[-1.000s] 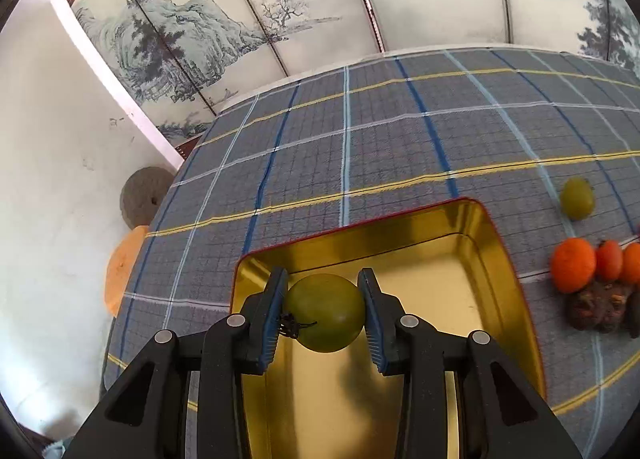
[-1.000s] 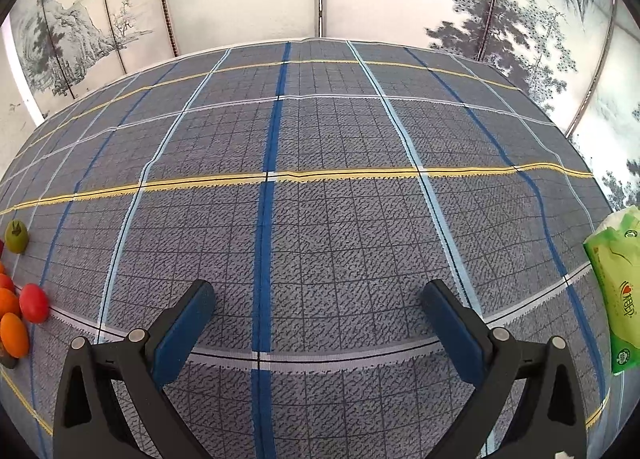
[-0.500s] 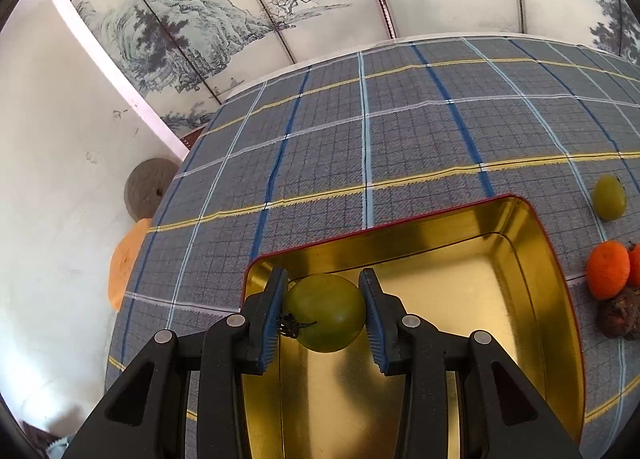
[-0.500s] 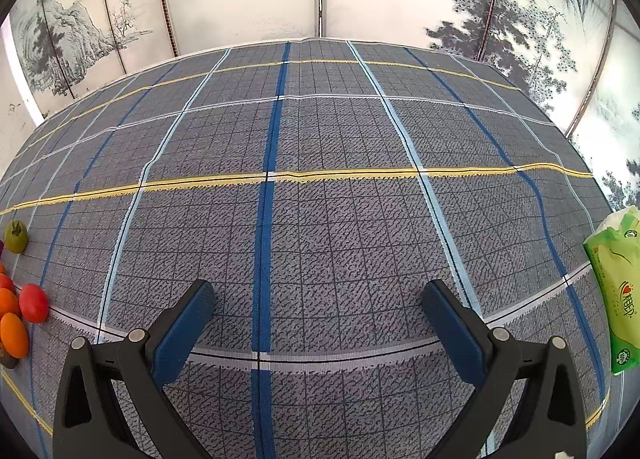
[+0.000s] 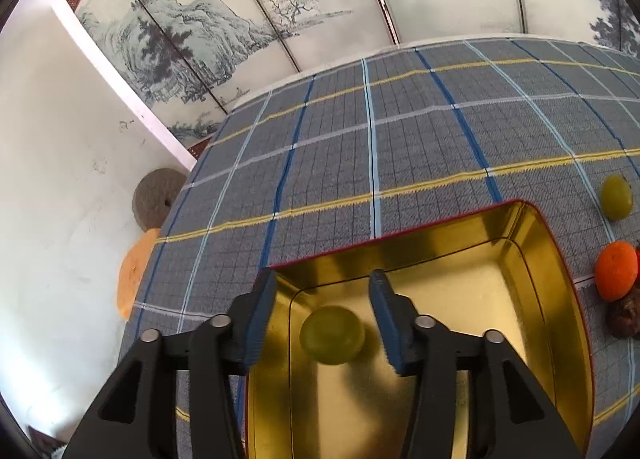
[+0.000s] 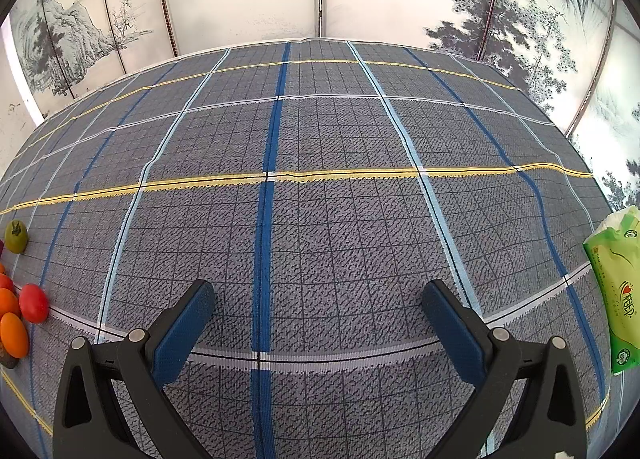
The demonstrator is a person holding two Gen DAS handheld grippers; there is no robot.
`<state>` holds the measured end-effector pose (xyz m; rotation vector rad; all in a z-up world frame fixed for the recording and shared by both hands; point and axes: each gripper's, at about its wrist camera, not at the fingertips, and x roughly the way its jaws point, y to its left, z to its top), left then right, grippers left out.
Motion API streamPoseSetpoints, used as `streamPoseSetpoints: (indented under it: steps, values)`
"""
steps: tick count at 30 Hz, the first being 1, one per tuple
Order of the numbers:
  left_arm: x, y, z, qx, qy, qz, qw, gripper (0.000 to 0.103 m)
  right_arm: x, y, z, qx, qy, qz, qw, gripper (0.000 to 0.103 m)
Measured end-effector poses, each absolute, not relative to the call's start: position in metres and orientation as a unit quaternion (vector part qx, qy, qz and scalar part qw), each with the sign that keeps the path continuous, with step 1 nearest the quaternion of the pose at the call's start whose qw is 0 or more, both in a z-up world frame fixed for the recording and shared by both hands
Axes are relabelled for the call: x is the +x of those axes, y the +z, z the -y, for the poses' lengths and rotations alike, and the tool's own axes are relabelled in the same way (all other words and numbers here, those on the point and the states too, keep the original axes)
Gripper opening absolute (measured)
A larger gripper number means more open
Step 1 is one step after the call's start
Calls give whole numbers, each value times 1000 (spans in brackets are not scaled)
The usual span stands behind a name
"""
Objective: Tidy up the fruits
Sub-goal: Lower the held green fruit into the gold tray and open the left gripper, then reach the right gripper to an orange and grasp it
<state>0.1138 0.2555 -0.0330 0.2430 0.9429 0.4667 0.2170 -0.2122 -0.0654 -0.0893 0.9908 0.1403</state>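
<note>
My left gripper (image 5: 322, 309) is open above the far left corner of a gold tin tray (image 5: 560, 299) with a red rim. A green tomato (image 5: 332, 334) is free of the pads and lies blurred in the tray below them. A second green tomato (image 5: 616, 196) and an orange (image 5: 615, 276) lie on the cloth right of the tray. My right gripper (image 6: 318, 319) is open and empty over bare plaid cloth. In the right wrist view the green tomato (image 6: 16, 236) and red and orange fruits (image 6: 34, 303) sit at the left edge.
A dark brown lumpy fruit (image 5: 626, 313) lies by the orange. A green tissue pack (image 6: 618, 291) lies at the right edge. A round stone disc (image 5: 154, 199) and an orange cushion (image 5: 134, 279) sit past the table's left edge. Painted screens stand behind the table.
My left gripper has opened and let go of the green tomato, which has dropped into the tray. The right gripper has not moved.
</note>
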Motion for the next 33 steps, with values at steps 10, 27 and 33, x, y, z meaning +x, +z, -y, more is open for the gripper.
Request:
streamPoseSetpoints:
  steps: [10, 27, 33]
  values:
    - [92, -5, -243, 103, 227, -422, 872, 61, 217, -65, 212, -43, 67, -475, 877, 103]
    - [-19, 55, -173, 13, 191, -339, 921, 62, 213, -65, 212, -44, 71, -476, 876, 102]
    - [-65, 56, -145, -30, 139, -332, 933, 65, 131, -25, 183, 12, 231, -386, 893, 91]
